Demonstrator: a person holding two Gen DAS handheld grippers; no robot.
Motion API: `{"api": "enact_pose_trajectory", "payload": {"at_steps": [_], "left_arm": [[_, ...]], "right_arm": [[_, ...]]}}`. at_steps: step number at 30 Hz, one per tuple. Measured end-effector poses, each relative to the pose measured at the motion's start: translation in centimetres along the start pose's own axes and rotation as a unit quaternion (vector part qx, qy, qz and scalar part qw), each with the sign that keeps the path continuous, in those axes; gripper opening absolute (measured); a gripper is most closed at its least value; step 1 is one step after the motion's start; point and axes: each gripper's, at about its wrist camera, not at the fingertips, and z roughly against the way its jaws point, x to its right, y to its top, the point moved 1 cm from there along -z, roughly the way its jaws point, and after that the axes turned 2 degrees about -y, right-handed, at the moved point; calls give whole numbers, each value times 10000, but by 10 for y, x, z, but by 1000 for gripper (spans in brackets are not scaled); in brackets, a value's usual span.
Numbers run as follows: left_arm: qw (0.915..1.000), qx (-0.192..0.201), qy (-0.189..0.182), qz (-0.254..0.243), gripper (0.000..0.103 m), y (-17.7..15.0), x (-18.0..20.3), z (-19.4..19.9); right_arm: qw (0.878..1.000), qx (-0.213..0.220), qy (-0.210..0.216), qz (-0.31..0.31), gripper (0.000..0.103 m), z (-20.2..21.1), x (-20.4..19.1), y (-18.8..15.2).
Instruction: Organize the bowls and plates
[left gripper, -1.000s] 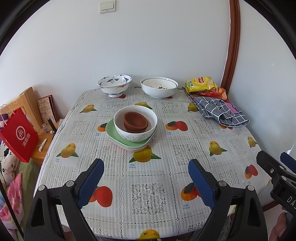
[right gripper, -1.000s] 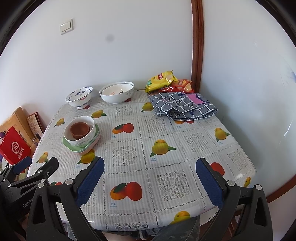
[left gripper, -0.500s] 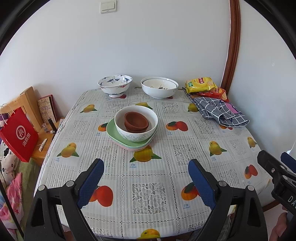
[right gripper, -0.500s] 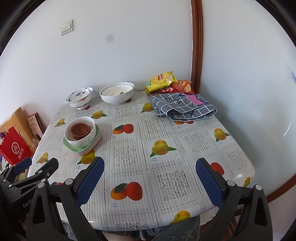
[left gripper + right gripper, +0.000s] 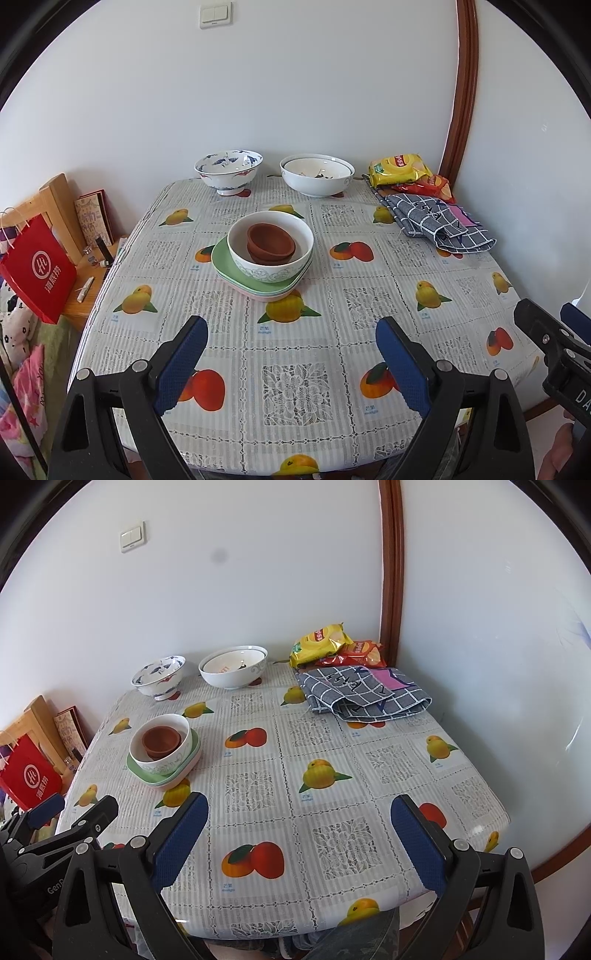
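Note:
A stack stands mid-table: green and pink plates (image 5: 226, 263) (image 5: 137, 770) under a white patterned bowl (image 5: 271, 271) (image 5: 173, 758), with brown bowls (image 5: 271, 243) (image 5: 161, 741) nested inside. At the far edge by the wall stand a blue-and-white bowl (image 5: 229, 170) (image 5: 159, 675) and a big white bowl (image 5: 317, 177) (image 5: 233, 670). My left gripper (image 5: 291, 365) hangs open over the near edge, well short of the stack, nothing between its fingers. My right gripper (image 5: 301, 843) is open too, over the near right part of the table.
The table (image 5: 295, 384) carries a fruit-print cloth. A checked grey cloth (image 5: 436, 221) (image 5: 365, 696) and snack bags (image 5: 400, 170) (image 5: 321, 642) lie at the far right corner. A red paper bag (image 5: 35, 269) and a wooden stand (image 5: 55, 206) sit left of the table.

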Motion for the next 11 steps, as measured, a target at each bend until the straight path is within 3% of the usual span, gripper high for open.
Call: {"api": "enact_pose_trajectory", "payload": {"at_steps": [11], "left_arm": [[10000,63,-2,-46,93,2,0,2]], "right_arm": [[10000,15,3,7,98,1,0,0]]}}
